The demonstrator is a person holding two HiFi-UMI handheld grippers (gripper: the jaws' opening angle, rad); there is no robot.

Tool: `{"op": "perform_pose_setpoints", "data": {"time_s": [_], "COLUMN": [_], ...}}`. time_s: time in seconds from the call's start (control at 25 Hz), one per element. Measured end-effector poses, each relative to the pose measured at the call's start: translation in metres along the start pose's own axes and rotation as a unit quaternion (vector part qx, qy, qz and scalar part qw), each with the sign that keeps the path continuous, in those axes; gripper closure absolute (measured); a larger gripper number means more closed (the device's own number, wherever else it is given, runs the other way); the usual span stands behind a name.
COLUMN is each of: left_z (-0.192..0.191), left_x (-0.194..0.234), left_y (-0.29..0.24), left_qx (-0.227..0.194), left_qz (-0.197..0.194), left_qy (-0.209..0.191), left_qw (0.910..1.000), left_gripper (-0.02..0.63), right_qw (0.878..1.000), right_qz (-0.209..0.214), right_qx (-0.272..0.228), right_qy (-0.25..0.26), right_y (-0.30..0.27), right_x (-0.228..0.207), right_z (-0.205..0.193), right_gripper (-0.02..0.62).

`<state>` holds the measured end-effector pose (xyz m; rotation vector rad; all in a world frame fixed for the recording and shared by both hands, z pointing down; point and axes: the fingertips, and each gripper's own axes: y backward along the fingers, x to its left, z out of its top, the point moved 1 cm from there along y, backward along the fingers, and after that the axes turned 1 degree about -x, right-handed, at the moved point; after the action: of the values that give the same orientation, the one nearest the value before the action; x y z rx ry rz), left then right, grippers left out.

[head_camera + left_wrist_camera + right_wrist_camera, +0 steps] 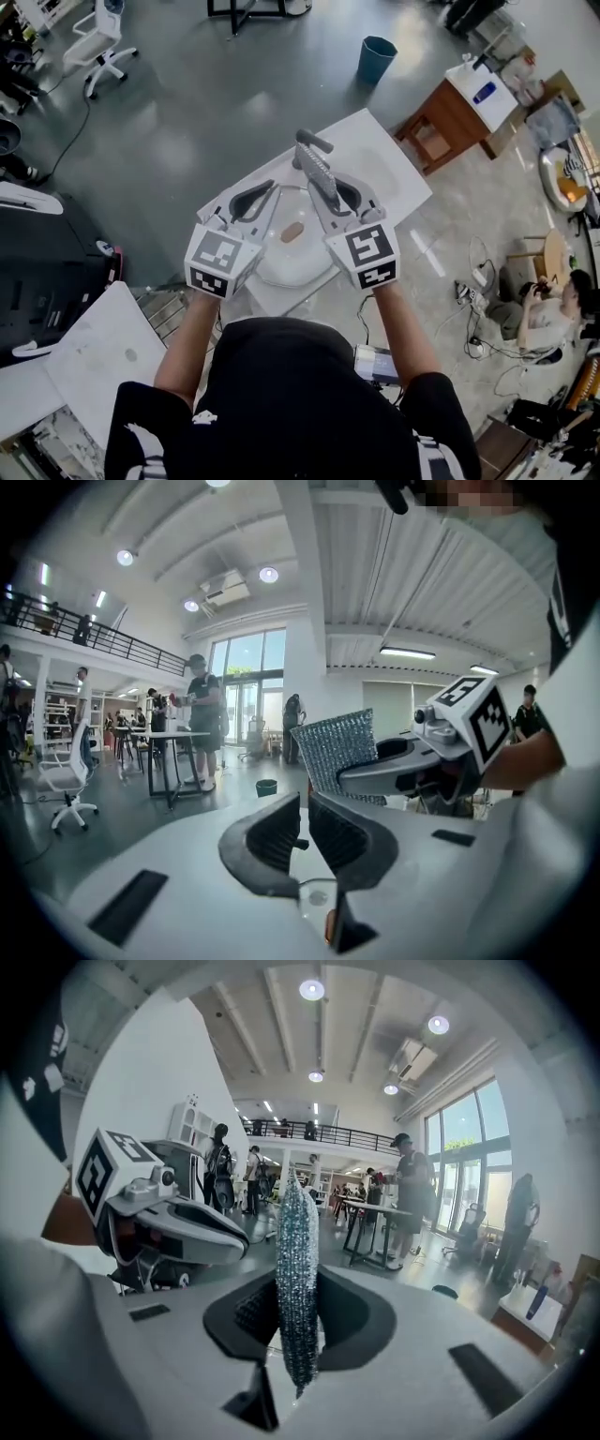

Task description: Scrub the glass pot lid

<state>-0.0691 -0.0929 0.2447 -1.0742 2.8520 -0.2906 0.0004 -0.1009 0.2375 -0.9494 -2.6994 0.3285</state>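
The glass pot lid (281,261), with a brown knob (292,232), lies on the small white table (398,173), below and between both grippers. My right gripper (325,190) is shut on a silvery scrub pad (317,167). The pad stands on edge between its jaws (296,1269) and rises above them. My left gripper (257,199) hovers beside it at the same height. Its jaws stand almost together (305,829) and I see nothing between the pads. Through the slit under them shows a bit of the lid (317,897). The right gripper's pad (337,747) is just right of the left jaws.
A teal bin (377,58) stands on the grey floor beyond the table. A wooden desk (448,122) is at the right, a white office chair (98,47) at the far left. A person sits low at the right (553,309). A white board (94,361) lies by my left side.
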Motion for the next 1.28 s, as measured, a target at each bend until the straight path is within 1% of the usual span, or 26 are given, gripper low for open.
{"op": "perform_pose_setpoints", "data": {"time_s": [0.12,0.24,0.32,0.44,0.52,0.68,0.8,0.92,1.12,1.28], "left_z": [0.021,0.043,0.054,0.070,0.076,0.097,0.106,0.113,0.114,0.111], "left_x": [0.006,0.015,0.019,0.019,0.021,0.015,0.015,0.012,0.010,0.009], "left_y": [0.012,0.019,0.024,0.028,0.030,0.038,0.043,0.046,0.045,0.044], "left_qx": [-0.020,-0.041,-0.051,-0.070,-0.080,-0.096,-0.113,-0.121,-0.122,-0.121], "left_qz": [0.008,0.021,0.032,0.036,0.039,0.039,0.041,0.040,0.044,0.042], "left_qy": [-0.010,-0.008,-0.007,-0.002,-0.012,-0.021,-0.030,-0.031,-0.035,-0.029], "left_qw": [0.9997,0.9989,0.9982,0.9969,0.9960,0.9944,0.9923,0.9914,0.9910,0.9914], "left_gripper": [0.581,0.583,0.586,0.588,0.591,0.594,0.594,0.594,0.594,0.594], "right_qw": [1.000,0.999,0.998,0.996,0.995,0.993,0.993,0.992,0.992,0.992], "right_qz": [0.002,0.005,0.003,-0.004,-0.009,-0.021,-0.025,-0.028,-0.029,-0.028], "right_qx": [-0.021,-0.045,-0.064,-0.085,-0.097,-0.112,-0.120,-0.124,-0.125,-0.122], "right_qy": [0.010,0.023,0.025,0.024,0.020,0.007,-0.001,-0.005,-0.009,-0.012], "right_y": [0.003,0.006,0.007,0.011,0.014,0.022,0.027,0.030,0.033,0.032], "right_x": [0.005,0.004,0.002,-0.003,-0.007,-0.011,-0.011,-0.011,-0.014,-0.013], "right_z": [0.025,0.050,0.065,0.082,0.090,0.098,0.102,0.108,0.107,0.102], "right_gripper": [0.526,0.526,0.526,0.526,0.526,0.526,0.526,0.528,0.528,0.528]}}
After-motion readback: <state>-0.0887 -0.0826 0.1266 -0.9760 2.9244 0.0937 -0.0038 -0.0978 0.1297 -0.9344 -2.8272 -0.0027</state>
